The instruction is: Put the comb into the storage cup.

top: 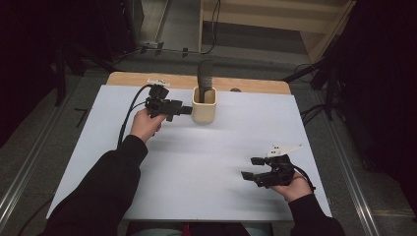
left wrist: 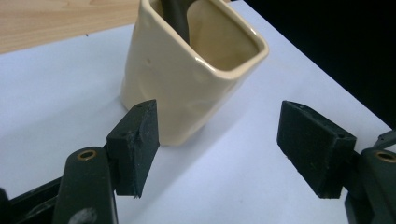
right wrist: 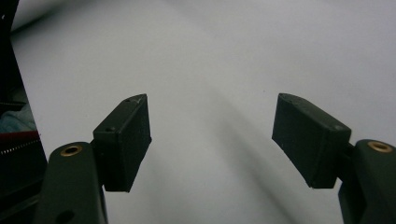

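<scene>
The cream ceramic holder (top: 204,104) stands upright toward the far edge of the desk (top: 216,162), roughly midway across it, with a dark comb-like tool (top: 205,73) rising out of its squarish mouth. Behind it, a strip of bare wood (top: 123,78) shows beyond the white sheet, so the holder has little room on its far side.

Your left gripper (top: 178,110) is just beside the holder's left wall, pointing level at it. In the left gripper view the holder (left wrist: 187,70) sits just ahead of the gap, closer to the left jaw, and the jaws stand wide with nothing between them; the pads do not touch the ceramic. In that view the white sheet's edge runs close past the holder on the right, with darkness beyond it.

Your right gripper (top: 253,168) hovers near the desk's front right corner, well apart from the holder, jaws spread wide and empty. In the right gripper view its pads (right wrist: 126,140) frame bare white surface.

Between your two hands, the whole middle and front of the desk lies flat and unobstructed. The right hand (top: 295,187) sits near the sheet's right edge.
</scene>
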`<act>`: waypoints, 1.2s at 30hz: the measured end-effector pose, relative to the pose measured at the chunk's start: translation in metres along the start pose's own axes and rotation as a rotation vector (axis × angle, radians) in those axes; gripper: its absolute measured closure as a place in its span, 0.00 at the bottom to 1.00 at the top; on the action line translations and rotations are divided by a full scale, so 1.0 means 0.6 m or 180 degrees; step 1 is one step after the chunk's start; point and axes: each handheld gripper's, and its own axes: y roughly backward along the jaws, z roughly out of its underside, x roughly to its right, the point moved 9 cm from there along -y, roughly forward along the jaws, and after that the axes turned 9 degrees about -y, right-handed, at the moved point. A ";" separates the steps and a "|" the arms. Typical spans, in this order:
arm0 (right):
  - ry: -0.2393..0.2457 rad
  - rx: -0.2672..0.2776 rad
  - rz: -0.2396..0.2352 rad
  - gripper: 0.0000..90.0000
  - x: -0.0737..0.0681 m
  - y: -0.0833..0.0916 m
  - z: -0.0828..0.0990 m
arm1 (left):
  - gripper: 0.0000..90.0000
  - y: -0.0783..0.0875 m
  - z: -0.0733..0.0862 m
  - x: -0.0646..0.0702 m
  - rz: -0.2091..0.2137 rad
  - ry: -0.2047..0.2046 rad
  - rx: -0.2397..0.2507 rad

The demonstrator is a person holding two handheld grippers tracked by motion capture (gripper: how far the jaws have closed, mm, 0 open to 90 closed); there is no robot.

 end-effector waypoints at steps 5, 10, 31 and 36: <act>-0.0002 0.0006 0.0012 0.29 0.002 0.002 0.001 | 0.34 0.004 0.011 0.011 0.0020 0.0000 -0.0018; -0.0011 0.0012 0.0020 0.29 0.003 0.002 0.001 | 0.34 0.008 0.021 0.019 0.0007 0.0030 -0.0073; -0.0049 0.0027 0.0069 0.29 0.009 0.006 0.003 | 0.34 0.027 0.062 0.047 0.0052 -0.0017 -0.0218; -0.0035 0.0025 0.0060 0.29 0.010 0.005 0.001 | 0.34 0.036 0.071 0.053 0.0047 -0.0017 -0.0212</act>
